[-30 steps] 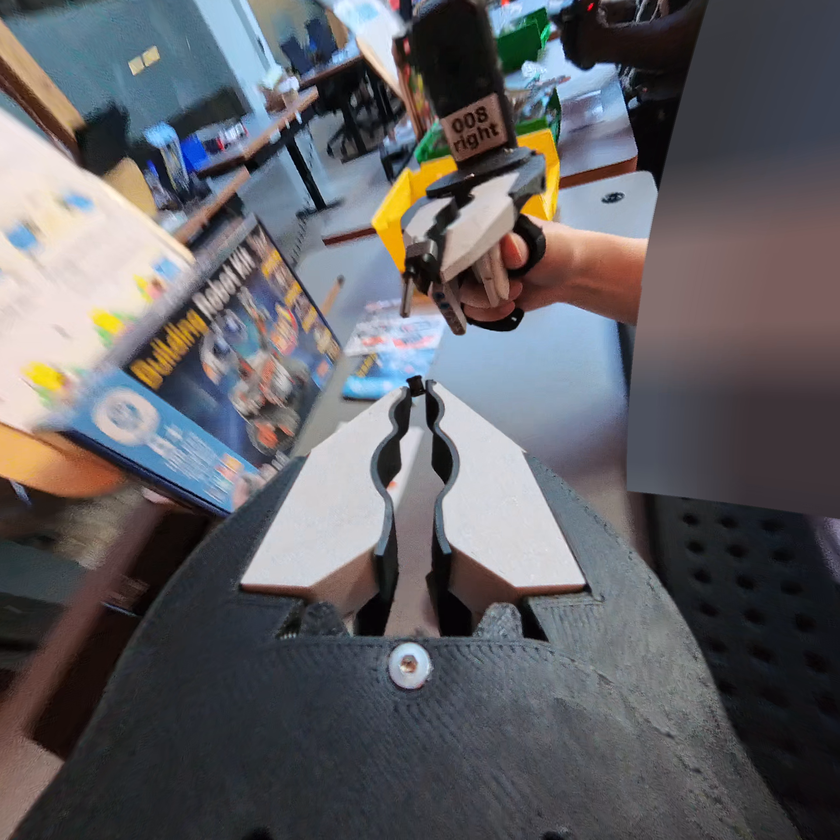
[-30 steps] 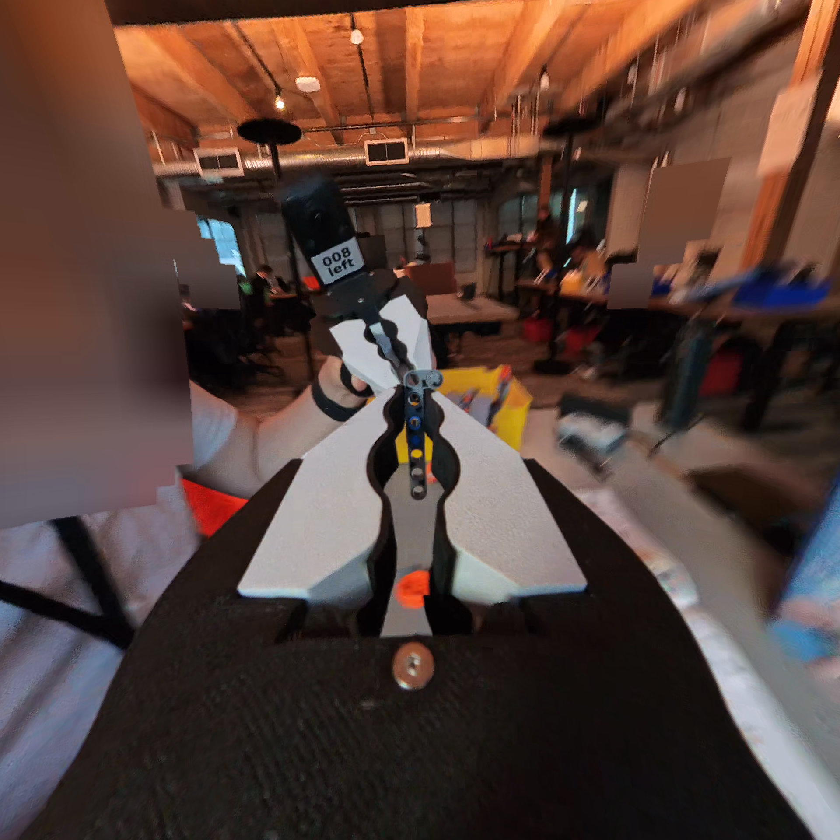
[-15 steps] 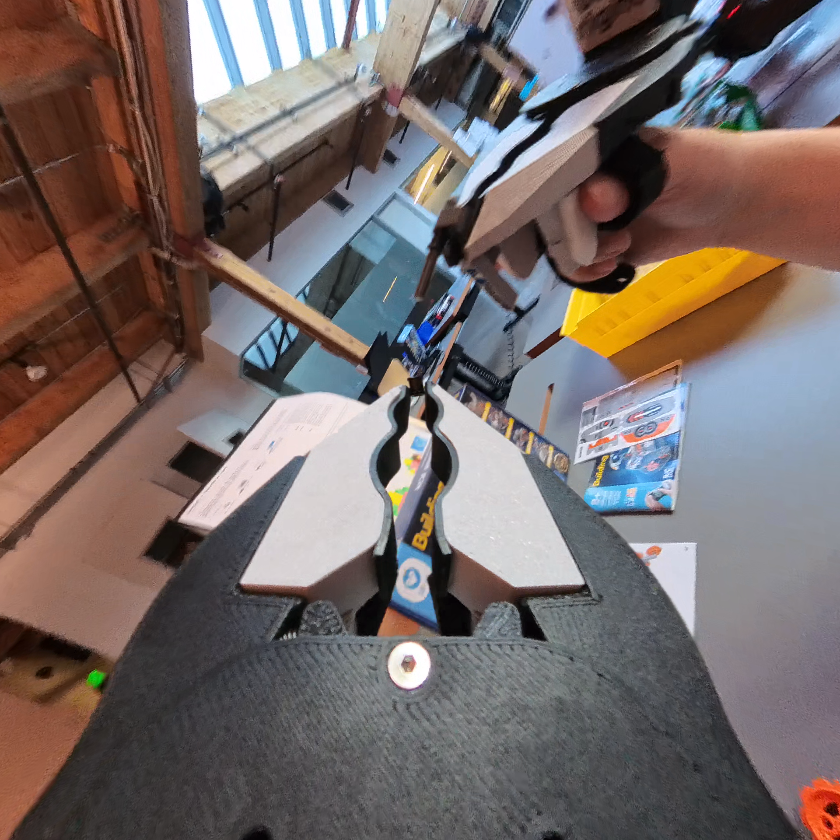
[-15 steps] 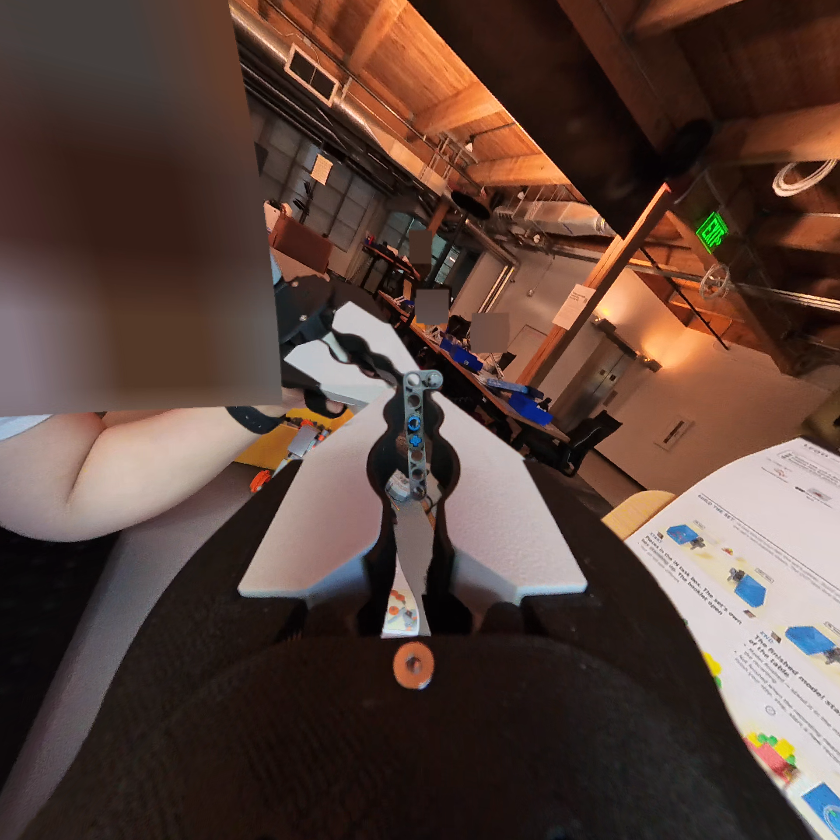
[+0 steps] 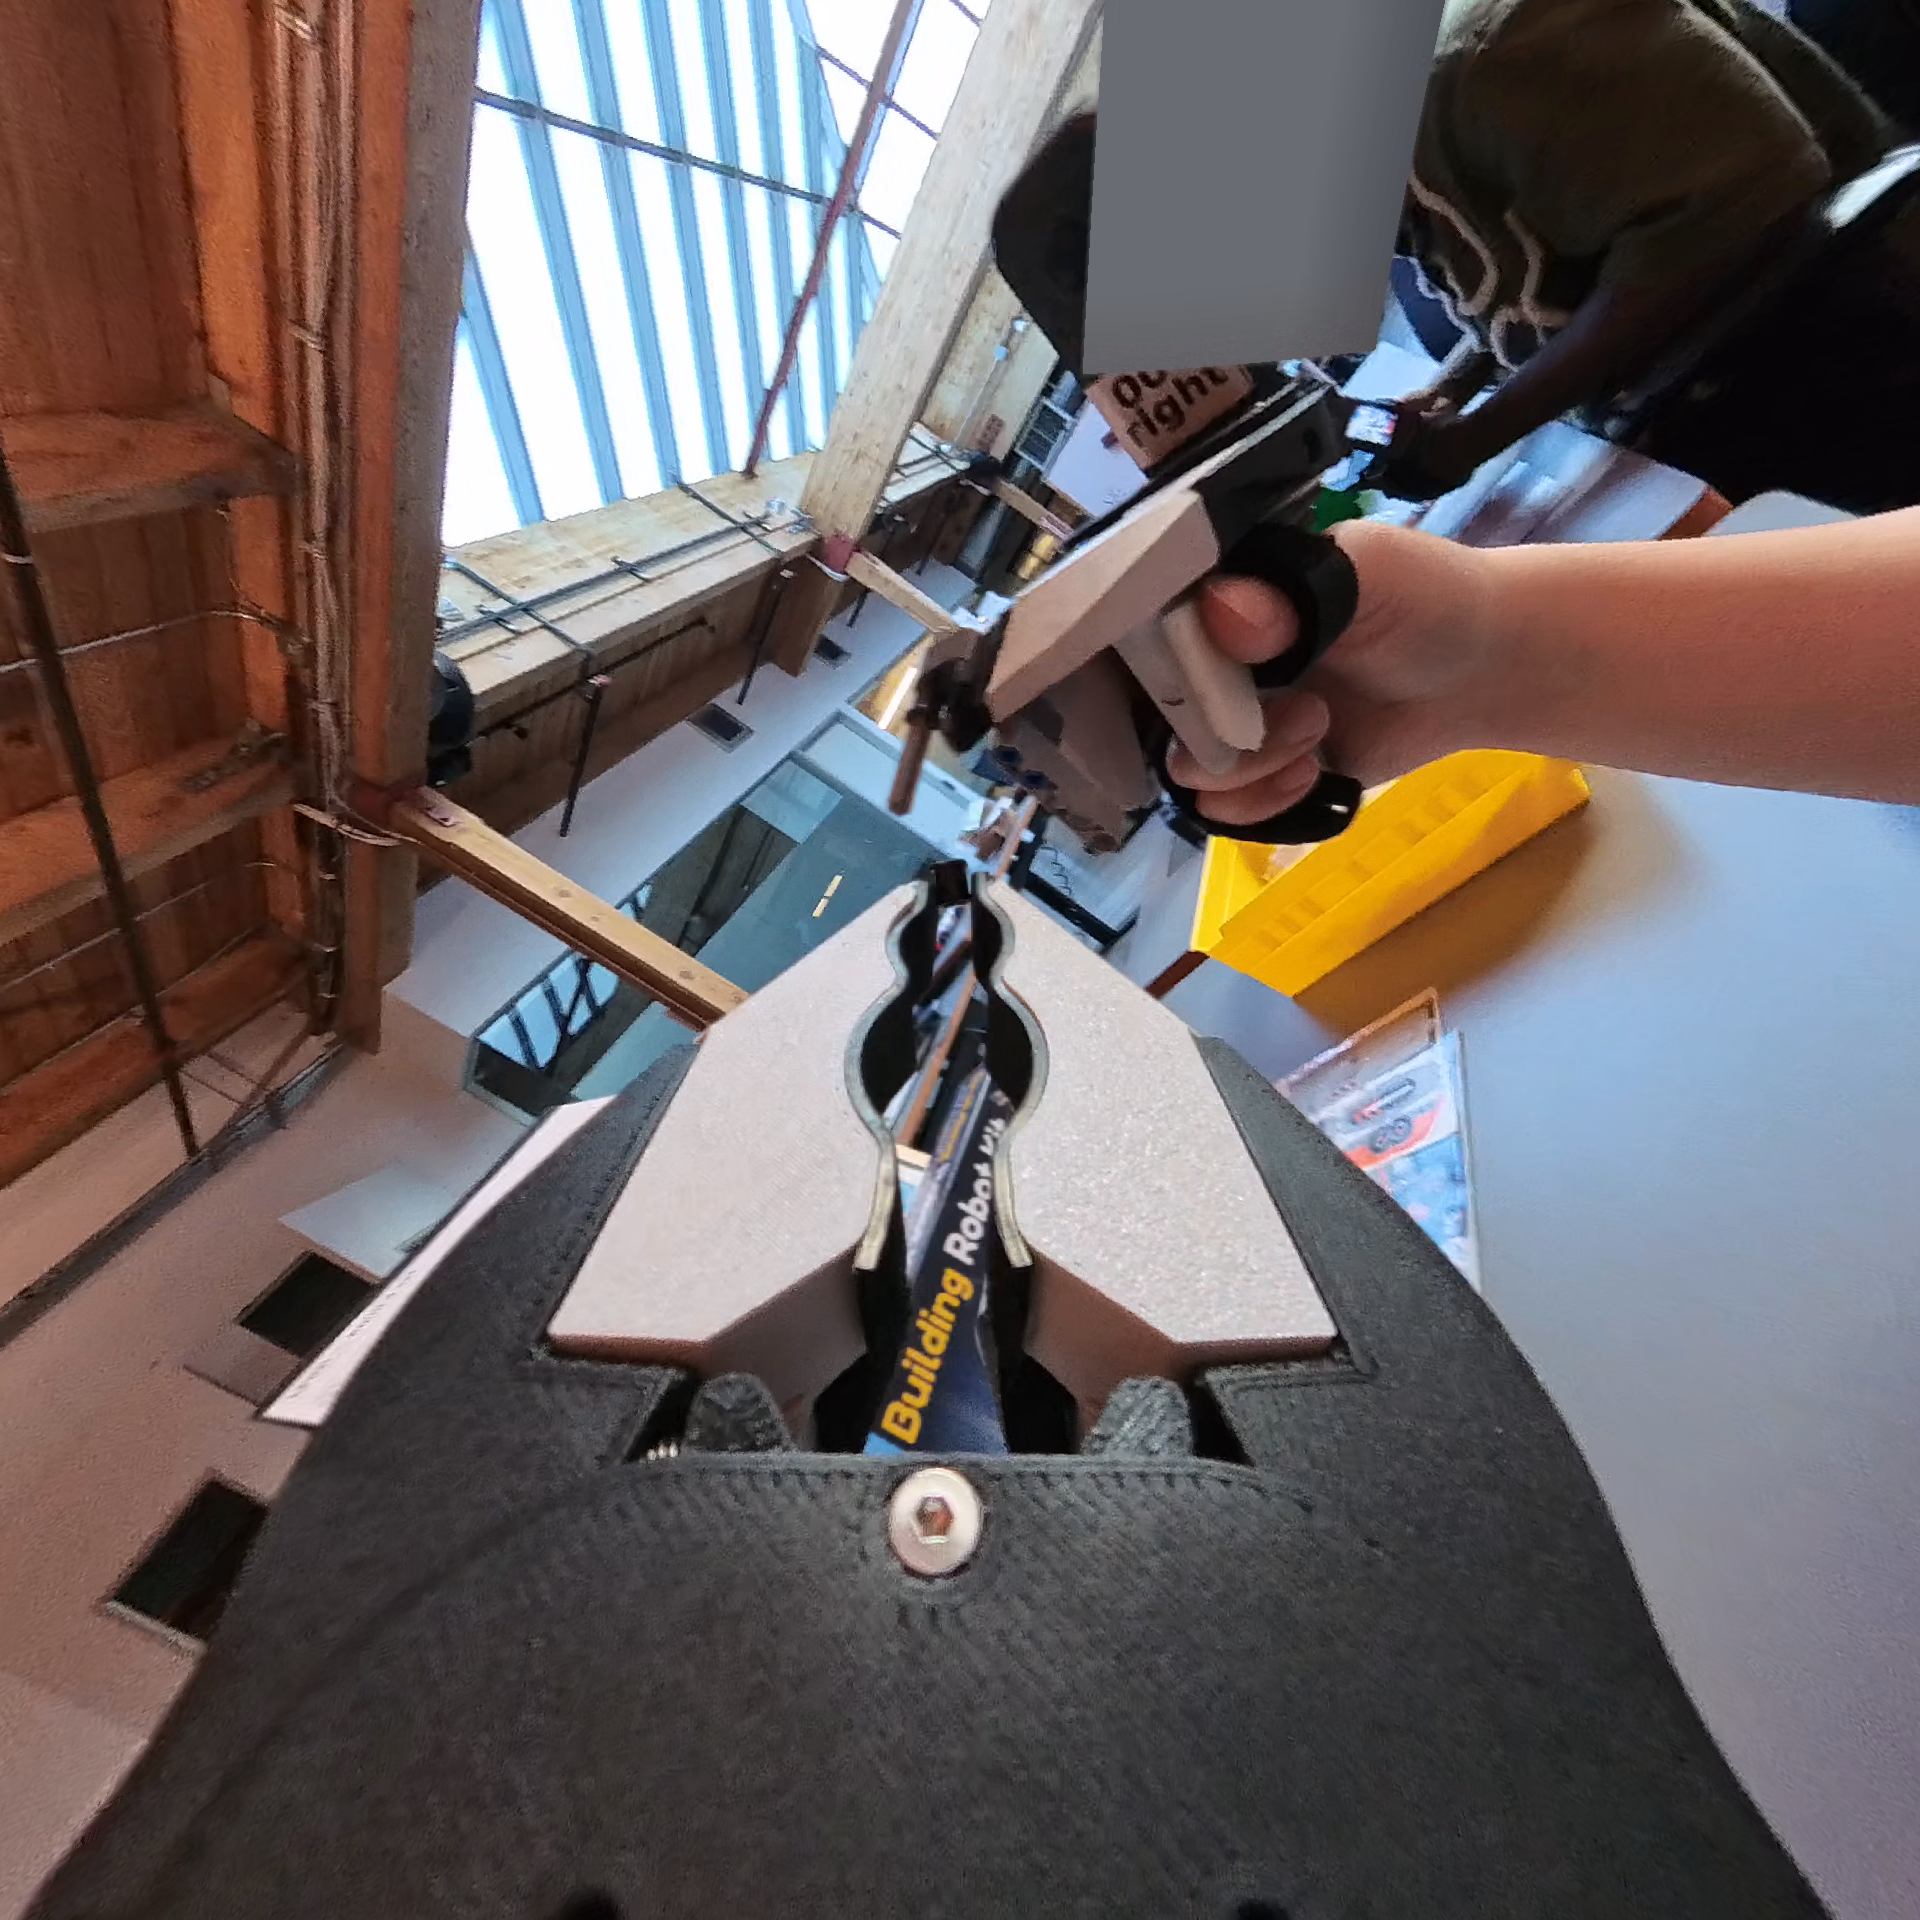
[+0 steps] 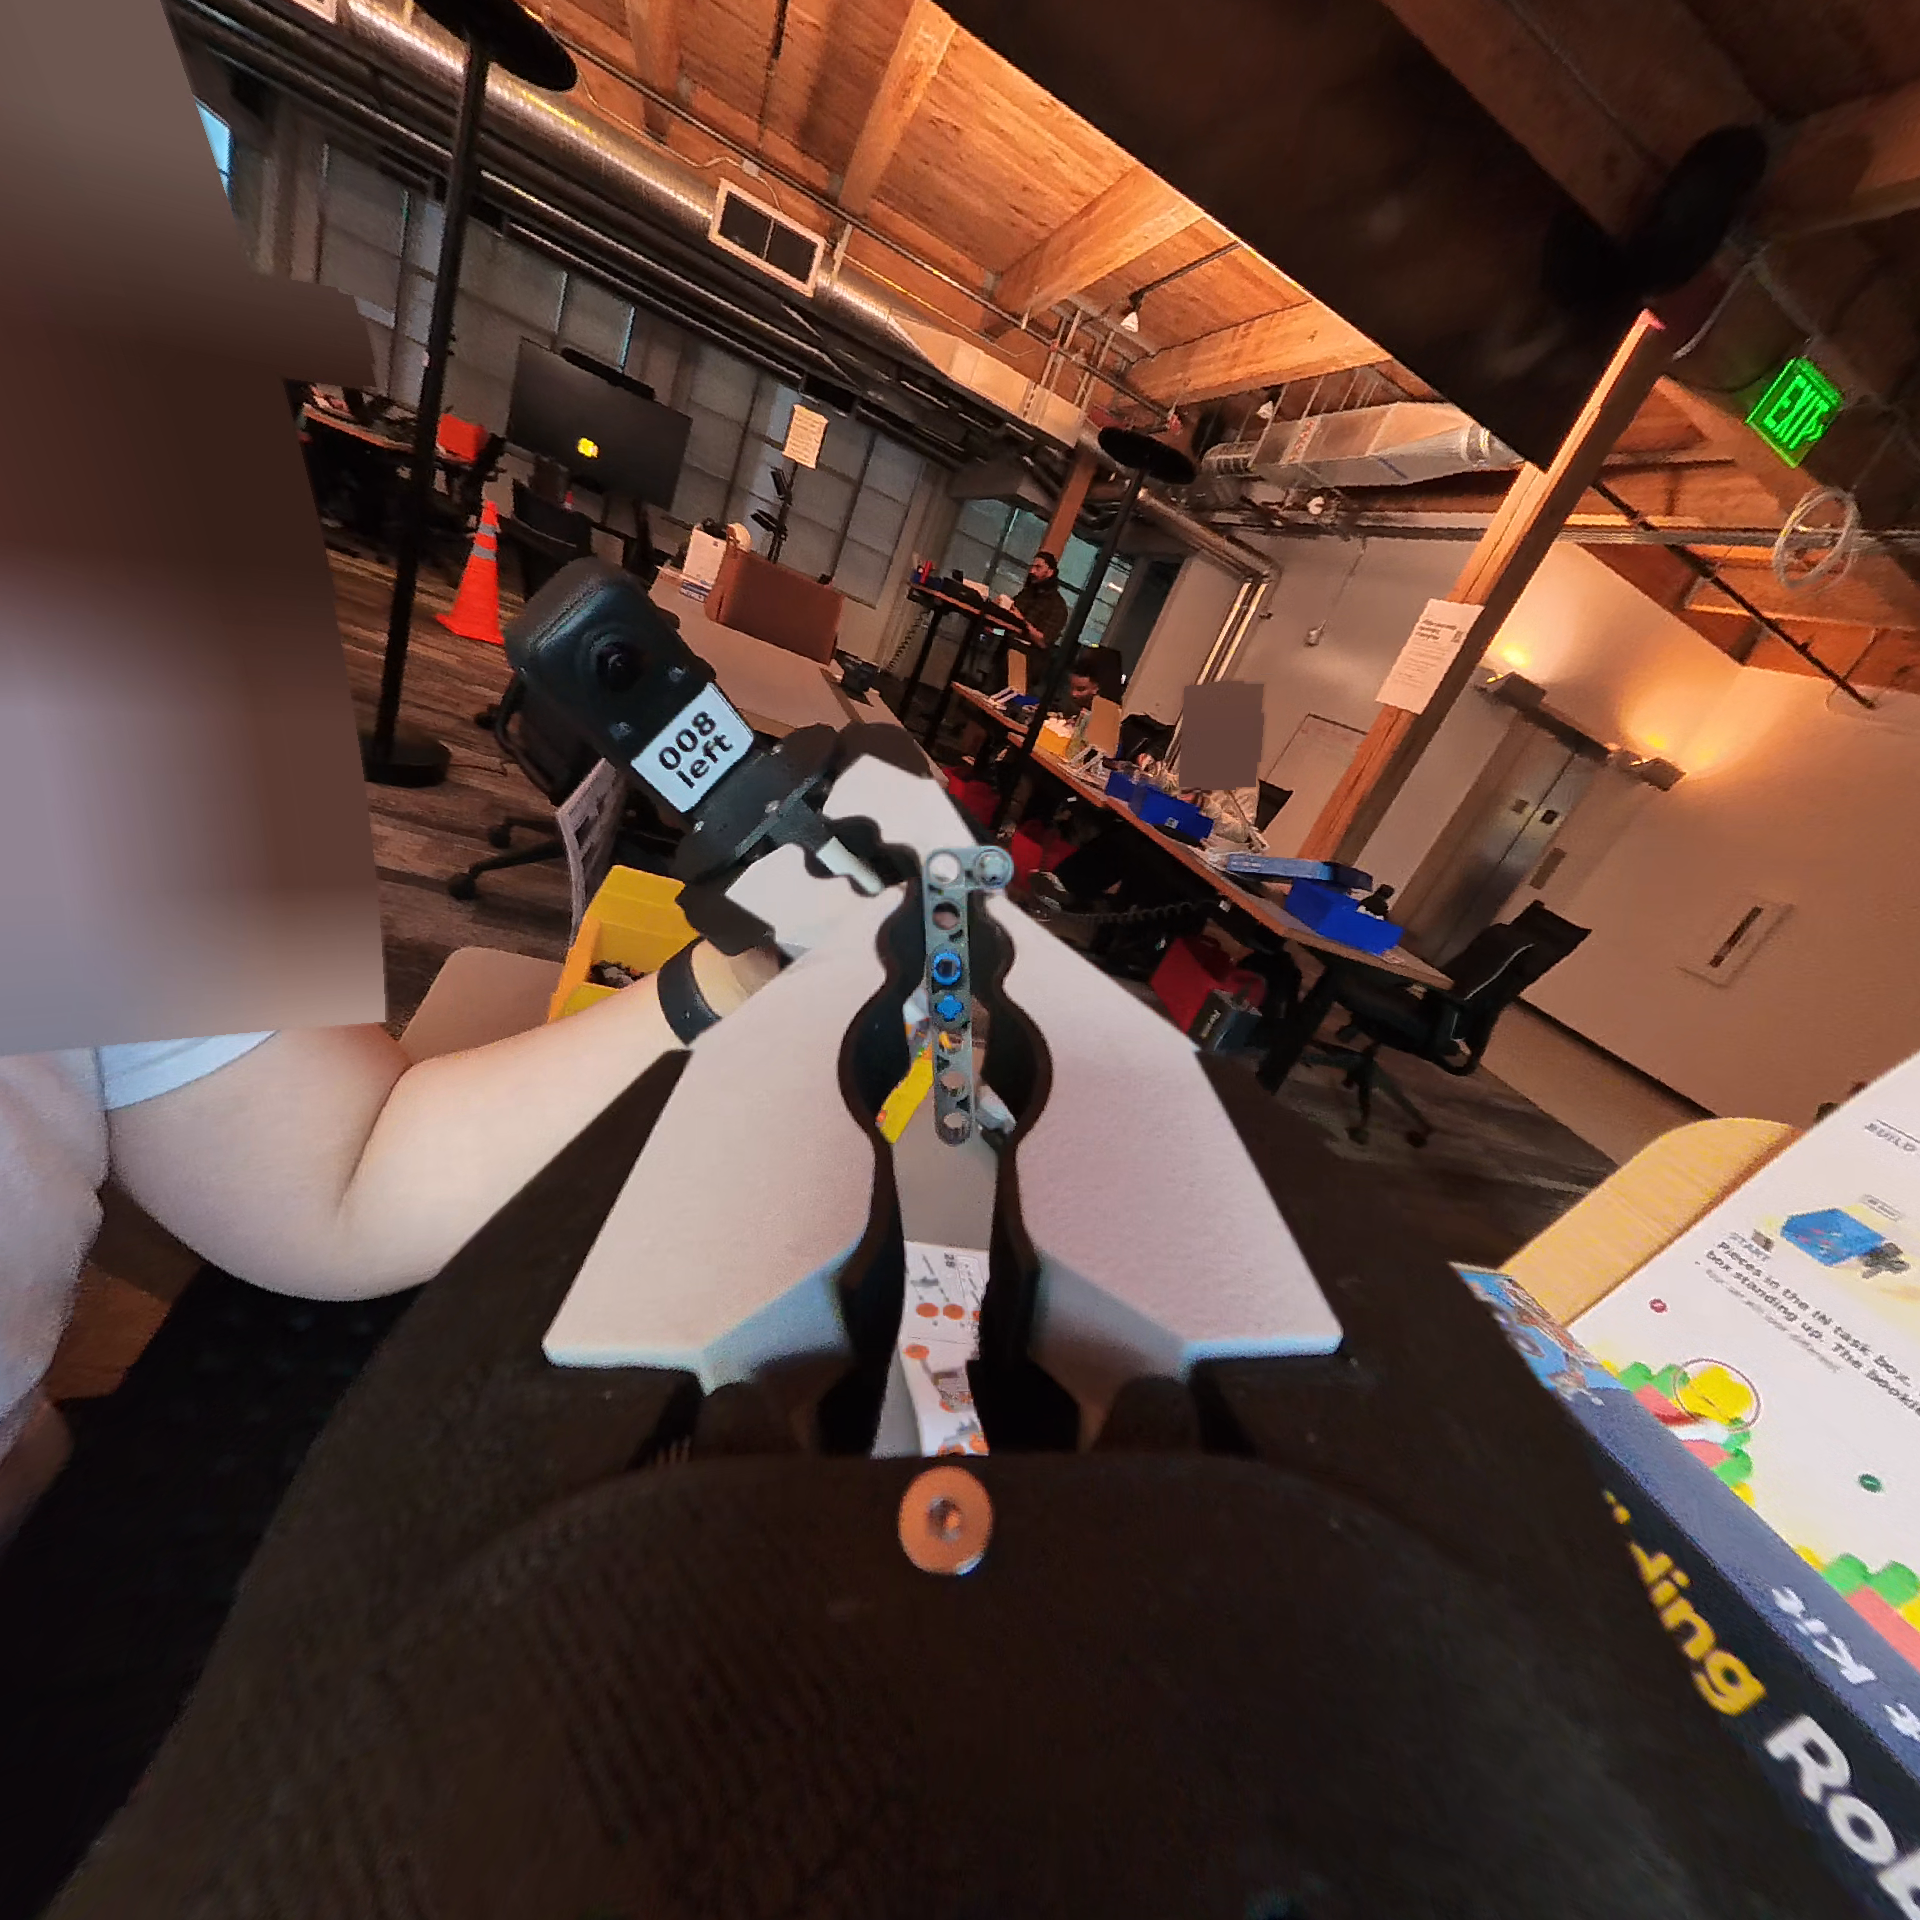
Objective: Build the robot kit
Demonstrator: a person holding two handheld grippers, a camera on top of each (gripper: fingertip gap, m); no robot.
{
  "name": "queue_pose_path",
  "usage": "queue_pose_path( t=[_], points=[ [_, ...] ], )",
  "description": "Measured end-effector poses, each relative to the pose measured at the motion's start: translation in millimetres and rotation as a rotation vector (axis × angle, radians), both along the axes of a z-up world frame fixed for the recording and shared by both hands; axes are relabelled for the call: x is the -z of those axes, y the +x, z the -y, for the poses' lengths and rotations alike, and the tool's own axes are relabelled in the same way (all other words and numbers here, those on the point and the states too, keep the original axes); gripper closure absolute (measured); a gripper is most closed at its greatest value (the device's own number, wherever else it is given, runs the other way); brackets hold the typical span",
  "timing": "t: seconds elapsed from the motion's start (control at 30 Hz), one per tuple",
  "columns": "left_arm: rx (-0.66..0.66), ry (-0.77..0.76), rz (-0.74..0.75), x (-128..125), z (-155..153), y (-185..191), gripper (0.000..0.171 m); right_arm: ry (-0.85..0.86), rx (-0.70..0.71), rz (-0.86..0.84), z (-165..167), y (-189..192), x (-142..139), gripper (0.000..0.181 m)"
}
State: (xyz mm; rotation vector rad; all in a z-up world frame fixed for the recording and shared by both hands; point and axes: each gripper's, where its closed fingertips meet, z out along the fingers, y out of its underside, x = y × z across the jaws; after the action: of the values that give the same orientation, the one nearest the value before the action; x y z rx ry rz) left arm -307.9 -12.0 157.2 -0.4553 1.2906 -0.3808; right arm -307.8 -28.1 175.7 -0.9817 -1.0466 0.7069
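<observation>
Open air lies between my raised left gripper (image 5: 954, 885) and right gripper (image 5: 940, 707); below, the grey table (image 5: 1683, 1195) carries a yellow bin (image 5: 1382, 862), a booklet (image 5: 1403, 1122) and a kit box (image 6: 1714, 1538).

My left gripper (image 5: 954, 896) has 2 pale grey wedge fingers (image 5: 748, 1164) with wavy black inner edges, a textured black body and 1 silver hex screw (image 5: 934, 1522). My right gripper (image 6: 961, 883) matches it. I wear a white short sleeve (image 6: 177, 1055).
</observation>
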Motion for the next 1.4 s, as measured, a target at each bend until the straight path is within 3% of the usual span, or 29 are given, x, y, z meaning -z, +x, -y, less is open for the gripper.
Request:
queue_pose_path(
  t=[0.47,1.03,1.27,1.4],
  points=[
    [-0.084,0.058,0.034,-11.3,3.7,-6.2,0.168,-0.022,0.048,0.014,3.1,0.7,-1.4,0.175],
    [-0.11,0.053,-0.03,-0.1,3.0,4.0,0.168,-0.102,0.075,0.099,-1.8,7.7,11.8,0.175],
    [-0.148,0.118,-0.101,10.9,4.4,6.3,0.167,-0.151,0.068,0.118,-3.4,8.5,17.6,0.175],
    [-0.13,0.07,-0.131,14.8,4.3,6.3,0.168,-0.116,0.068,0.191,-0.4,9.1,26.0,0.175]
  ],
)
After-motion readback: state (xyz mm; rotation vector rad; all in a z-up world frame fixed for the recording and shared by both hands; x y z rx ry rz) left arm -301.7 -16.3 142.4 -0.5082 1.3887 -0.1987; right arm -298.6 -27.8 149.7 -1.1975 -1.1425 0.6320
